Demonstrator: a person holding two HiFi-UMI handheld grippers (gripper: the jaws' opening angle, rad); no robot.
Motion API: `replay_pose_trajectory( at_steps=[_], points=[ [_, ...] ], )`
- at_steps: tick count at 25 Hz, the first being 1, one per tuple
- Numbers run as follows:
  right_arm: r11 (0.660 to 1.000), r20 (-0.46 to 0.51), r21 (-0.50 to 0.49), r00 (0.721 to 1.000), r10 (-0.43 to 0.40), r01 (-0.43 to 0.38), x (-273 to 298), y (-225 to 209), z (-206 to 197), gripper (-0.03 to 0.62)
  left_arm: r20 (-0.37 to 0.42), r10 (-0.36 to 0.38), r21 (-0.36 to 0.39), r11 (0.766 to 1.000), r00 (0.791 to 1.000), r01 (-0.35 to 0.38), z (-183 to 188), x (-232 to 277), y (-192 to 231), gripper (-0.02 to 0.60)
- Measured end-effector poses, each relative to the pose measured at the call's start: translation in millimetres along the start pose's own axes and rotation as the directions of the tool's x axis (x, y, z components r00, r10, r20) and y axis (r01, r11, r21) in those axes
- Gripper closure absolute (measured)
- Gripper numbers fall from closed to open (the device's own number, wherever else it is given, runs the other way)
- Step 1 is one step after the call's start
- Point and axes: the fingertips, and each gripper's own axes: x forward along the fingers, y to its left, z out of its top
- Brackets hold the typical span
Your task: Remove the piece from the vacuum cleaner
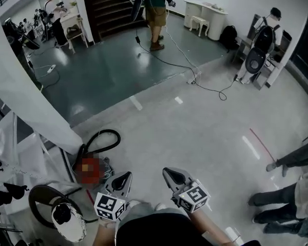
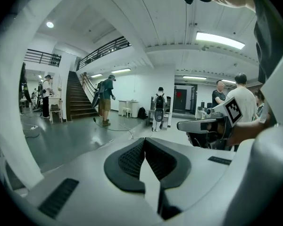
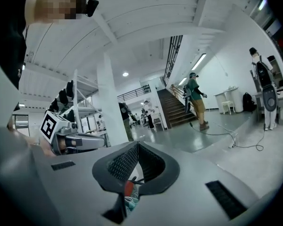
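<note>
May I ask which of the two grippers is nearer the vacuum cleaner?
The left gripper: in the head view it sits next to the vacuum cleaner; the right gripper is farther to the other side.

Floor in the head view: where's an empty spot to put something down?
The pale floor is bare ahead of the left gripper and right gripper, out to the black cable and the bystanders' shoes. The dark floor by the stairs is mostly open. Crowded: lower left, where the vacuum cleaner and its hose sit beside the pillar.
</note>
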Motion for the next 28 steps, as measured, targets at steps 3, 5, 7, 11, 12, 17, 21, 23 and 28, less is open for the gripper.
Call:
replay_pose_trajectory(
  at_steps=[3, 5, 7, 11, 12, 17, 21, 23, 28],
  points=[
    [0.998, -0.028, -0.019, 0.998, 0.062, -0.063, 35.0, 12.0, 2.3, 0.566, 0.016, 0.065, -0.032, 0.997, 0.998, -0.065, 0.3, -12.4, 32.0, 0.562],
    [0.993, -0.054, -0.036, 0.992, 0.113, -0.115, 62.8, 24.8, 1.9, 0.566, 0.028, 0.113, -0.060, 0.992, 0.993, -0.112, -2.7, -24.7, 55.5, 0.563],
    [0.985, -0.084, -0.049, 0.983, 0.163, -0.168, 91.9, 41.7, -1.4, 0.566, 0.032, 0.160, -0.092, 0.983, 0.987, -0.156, -9.7, -40.6, 79.6, 0.563],
    [0.961, -0.149, -0.080, 0.956, 0.252, -0.266, 148.7, 77.0, -12.6, 0.566, 0.022, 0.247, -0.134, 0.961, 0.969, -0.242, -28.7, -72.5, 129.2, 0.563],
    [0.953, -0.163, -0.087, 0.948, 0.273, -0.289, 162.2, 86.9, -14.9, 0.566, 0.016, 0.267, -0.146, 0.954, 0.963, -0.262, -34.4, -80.2, 140.7, 0.563],
    [0.902, -0.252, -0.104, 0.888, 0.384, -0.419, 221.3, 141.1, -37.8, 0.566, -0.025, 0.374, -0.206, 0.906, 0.927, -0.371, -67.5, -126.1, 192.2, 0.562],
    [0.843, -0.322, -0.114, 0.822, 0.470, -0.526, 260.6, 190.8, -59.8, 0.565, -0.063, 0.447, -0.257, 0.857, 0.892, -0.447, -95.8, -168.8, 225.0, 0.561],
    [0.817, -0.355, -0.110, 0.790, 0.500, -0.566, 275.4, 213.5, -73.8, 0.565, -0.097, 0.471, -0.280, 0.833, 0.877, -0.478, -112.2, -190.8, 235.3, 0.561],
    [0.751, -0.436, -0.116, 0.713, 0.549, -0.650, 298.7, 261.1, -109.4, 0.565, -0.114, 0.554, -0.299, 0.773, 0.825, -0.560, -146.3, -237.7, 257.7, 0.561]
  ],
)
